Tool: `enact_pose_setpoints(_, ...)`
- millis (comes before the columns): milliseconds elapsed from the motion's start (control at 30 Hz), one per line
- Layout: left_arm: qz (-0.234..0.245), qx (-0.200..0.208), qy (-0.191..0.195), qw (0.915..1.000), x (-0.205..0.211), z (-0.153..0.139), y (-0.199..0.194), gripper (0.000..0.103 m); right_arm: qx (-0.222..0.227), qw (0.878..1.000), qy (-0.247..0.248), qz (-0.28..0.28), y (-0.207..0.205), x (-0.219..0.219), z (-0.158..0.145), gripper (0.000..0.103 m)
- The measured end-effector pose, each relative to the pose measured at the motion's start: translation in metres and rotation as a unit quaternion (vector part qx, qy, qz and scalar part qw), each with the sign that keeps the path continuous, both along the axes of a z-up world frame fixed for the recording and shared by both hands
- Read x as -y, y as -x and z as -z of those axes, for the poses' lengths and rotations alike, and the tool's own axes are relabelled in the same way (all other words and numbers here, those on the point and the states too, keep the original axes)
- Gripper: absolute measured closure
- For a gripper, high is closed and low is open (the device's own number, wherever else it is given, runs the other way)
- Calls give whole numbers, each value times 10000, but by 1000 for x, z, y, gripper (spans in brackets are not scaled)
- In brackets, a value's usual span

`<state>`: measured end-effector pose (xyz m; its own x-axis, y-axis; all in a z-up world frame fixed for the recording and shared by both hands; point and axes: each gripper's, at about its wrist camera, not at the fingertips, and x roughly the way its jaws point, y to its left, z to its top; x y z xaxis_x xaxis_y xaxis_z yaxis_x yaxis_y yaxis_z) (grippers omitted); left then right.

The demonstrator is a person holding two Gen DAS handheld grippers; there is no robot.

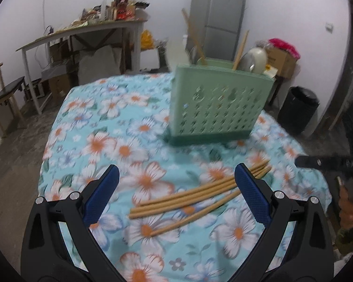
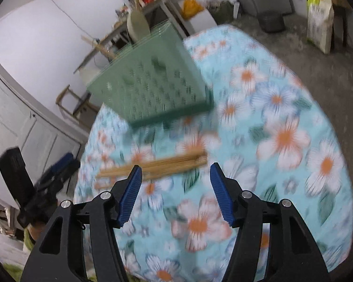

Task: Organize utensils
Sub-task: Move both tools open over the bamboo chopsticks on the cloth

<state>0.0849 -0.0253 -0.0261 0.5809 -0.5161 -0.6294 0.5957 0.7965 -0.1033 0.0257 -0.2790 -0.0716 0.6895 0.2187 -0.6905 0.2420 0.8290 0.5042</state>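
Several wooden chopsticks (image 1: 195,195) lie loose on the floral tablecloth (image 1: 101,122), between my left gripper's fingers and just ahead of them. My left gripper (image 1: 176,176) is open and empty above them. A green perforated utensil holder (image 1: 218,105) stands further back and holds a few chopsticks (image 1: 193,35) and a pale ladle (image 1: 254,58). In the right wrist view the chopsticks (image 2: 157,164) lie just beyond my right gripper (image 2: 175,174), which is open and empty. The holder (image 2: 153,84) stands behind them. The left gripper (image 2: 56,174) shows at the left edge.
The round table's edge drops off on all sides. A cluttered side table (image 1: 87,28), a wooden chair (image 1: 4,94), a grey fridge (image 1: 216,14), a black bin (image 1: 298,108) and cardboard boxes (image 1: 282,61) stand around the room.
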Motion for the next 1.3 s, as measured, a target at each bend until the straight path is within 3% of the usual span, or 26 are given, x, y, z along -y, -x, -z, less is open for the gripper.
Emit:
enact_pose_setpoints(200,-461,-243,-287,9982,-13,18,-5,8,-36,9991,-293,-291,-1,-17,13,44)
enact_pose_setpoints(433,-466,-167,-306,9983,-20,26,2,8,-93,9971,-574,-491,-11,-26,18,48)
enact_pose_setpoints(567,-28,-91,-96,9999,-16,21,11,10,-126,9964,-704,-462,-16,-26,23,52)
enact_pose_setpoints(633,466,-1,8,9989,-7,16,20,25,-139,9966,-718,-373,-15,-23,24,52)
enact_pose_setpoints(733,1067,183,-133,9940,13,14,31,40,-89,9970,-731,-222,-12,-14,22,52)
enact_pose_setpoints(867,2008,469,-624,9765,45,17,47,54,15,9975,-711,29,-4,3,15,52)
enact_pose_setpoints(967,2542,773,-1292,9554,69,25,59,63,88,9973,-704,194,1,14,12,52)
enact_pose_setpoints(1000,2739,871,-1575,9448,77,31,63,67,101,9969,-736,252,2,17,13,52)
enact_pose_setpoints(1100,2998,1128,-2212,9211,93,46,70,82,99,9958,-849,342,3,24,17,52)
enact_pose_setpoints(1300,3129,1292,-2577,9050,102,53,68,86,67,9950,-941,317,1,26,22,52)
